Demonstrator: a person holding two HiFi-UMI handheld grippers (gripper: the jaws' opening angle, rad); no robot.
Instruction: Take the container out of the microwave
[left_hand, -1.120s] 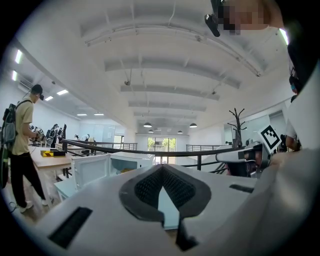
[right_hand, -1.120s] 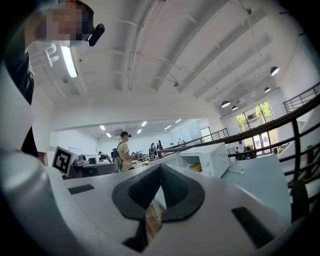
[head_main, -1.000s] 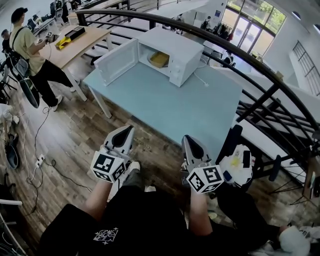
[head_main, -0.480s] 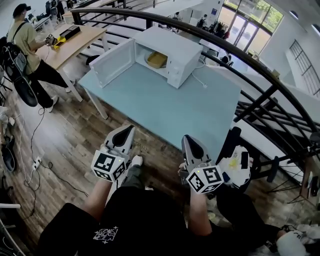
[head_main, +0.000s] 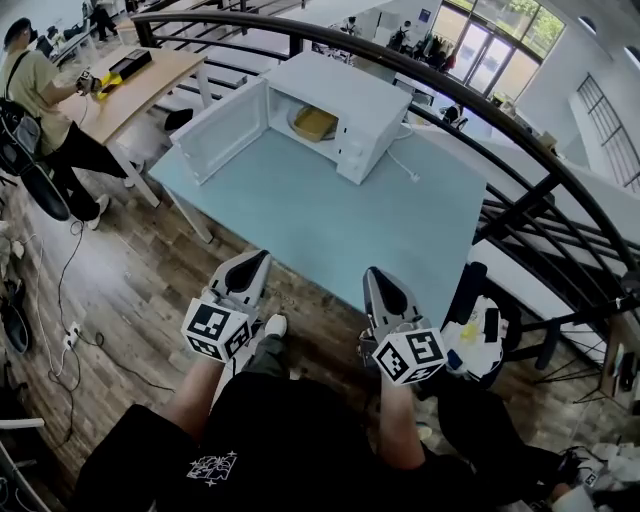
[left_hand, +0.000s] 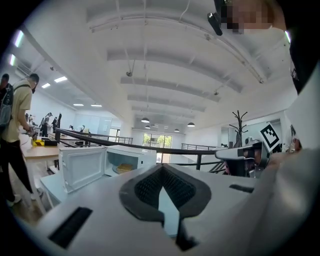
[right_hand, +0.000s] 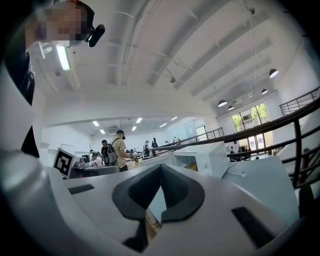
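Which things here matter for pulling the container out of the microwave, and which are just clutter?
Job:
- microwave, door open
- yellow container inside it
- blue table
- left gripper and right gripper, both empty, jaws together

Lying about:
- wooden desk
- person at that desk
- black railing

White microwave (head_main: 340, 85) sits on a pale blue-green table (head_main: 330, 220), and there's a yellow container (head_main: 315, 122) inside it. Brown wood-plank floor (head_main: 120, 270) below, black railing (head_main: 545, 178) curving behind. The left gripper (head_main: 258, 258) and right gripper (head_main: 372, 275) are light grey with dark pads, each carrying black-and-white square markers.
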